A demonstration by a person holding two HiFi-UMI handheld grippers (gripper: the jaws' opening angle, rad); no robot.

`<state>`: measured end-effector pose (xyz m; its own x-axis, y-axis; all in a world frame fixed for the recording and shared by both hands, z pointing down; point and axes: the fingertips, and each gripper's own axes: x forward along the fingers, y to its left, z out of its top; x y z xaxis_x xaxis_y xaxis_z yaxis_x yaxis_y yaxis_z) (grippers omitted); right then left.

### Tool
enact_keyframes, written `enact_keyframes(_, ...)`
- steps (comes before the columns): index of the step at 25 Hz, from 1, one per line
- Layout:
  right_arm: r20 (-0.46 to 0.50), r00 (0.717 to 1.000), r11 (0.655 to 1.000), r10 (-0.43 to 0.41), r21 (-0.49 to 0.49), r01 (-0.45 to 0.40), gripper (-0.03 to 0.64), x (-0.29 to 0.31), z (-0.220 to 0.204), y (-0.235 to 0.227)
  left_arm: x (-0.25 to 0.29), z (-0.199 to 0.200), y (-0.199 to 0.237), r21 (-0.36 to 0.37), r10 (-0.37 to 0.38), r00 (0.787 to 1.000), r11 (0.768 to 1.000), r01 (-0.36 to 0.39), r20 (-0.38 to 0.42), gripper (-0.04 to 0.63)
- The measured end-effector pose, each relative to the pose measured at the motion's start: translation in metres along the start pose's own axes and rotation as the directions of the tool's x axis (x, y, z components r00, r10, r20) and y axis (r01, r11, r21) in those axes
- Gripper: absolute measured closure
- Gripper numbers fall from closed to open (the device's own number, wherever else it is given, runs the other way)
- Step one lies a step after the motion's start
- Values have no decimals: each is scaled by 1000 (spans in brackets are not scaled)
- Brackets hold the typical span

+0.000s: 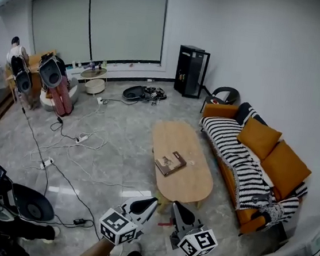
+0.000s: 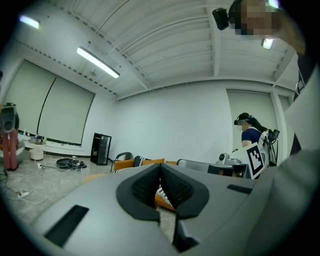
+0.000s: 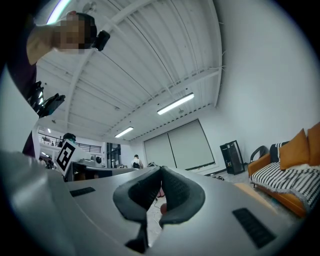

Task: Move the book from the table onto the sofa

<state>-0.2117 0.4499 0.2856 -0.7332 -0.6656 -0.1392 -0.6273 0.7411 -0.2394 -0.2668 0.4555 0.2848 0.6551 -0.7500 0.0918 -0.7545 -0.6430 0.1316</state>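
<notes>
Head view alone shows the book (image 1: 170,163). It lies flat on the near half of the oval wooden tabletop (image 1: 190,137), toward its left edge, far beyond my jaws and well apart from them. My left gripper (image 1: 152,201) and right gripper (image 1: 177,205) hang side by side over the floor, near the tabletop's near end. Both pairs of jaws are clenched on nothing, pads pressed together. The book's long axis runs from near-left to far-right, slanting across the tabletop's length. The sofa (image 1: 220,110), orange with a striped throw, stands just right of the tabletop. Left gripper view catches a strip of the sofa past my closed jaws and a person (image 2: 250,135) at right. Right gripper view shows the sofa's orange cushions (image 3: 295,147) at right.
</notes>
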Motion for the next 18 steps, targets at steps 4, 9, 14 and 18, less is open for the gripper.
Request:
enact_keyframes(4,-4,1000,1000,7,2,-7,594,27,-12,-21,19,-5,30,-2,7,1000,1000,-7,6,580)
enact_keyframes(9,1,1000,1000,7,20,-7,594,71,-18,-47,44,-3,76,-8,9,1000,1000,-9,7,580)
enact_keyframes(14,-1,1000,1000,-10,20,10,594,126,-8,-52,48,20,131,-20,-1,1000,1000,1,14,580)
enact_keyframes(18,-6,999,999,-31,24,32,594,155,-11,-68,61,25,163,-20,-11,1000,1000,11,9,580)
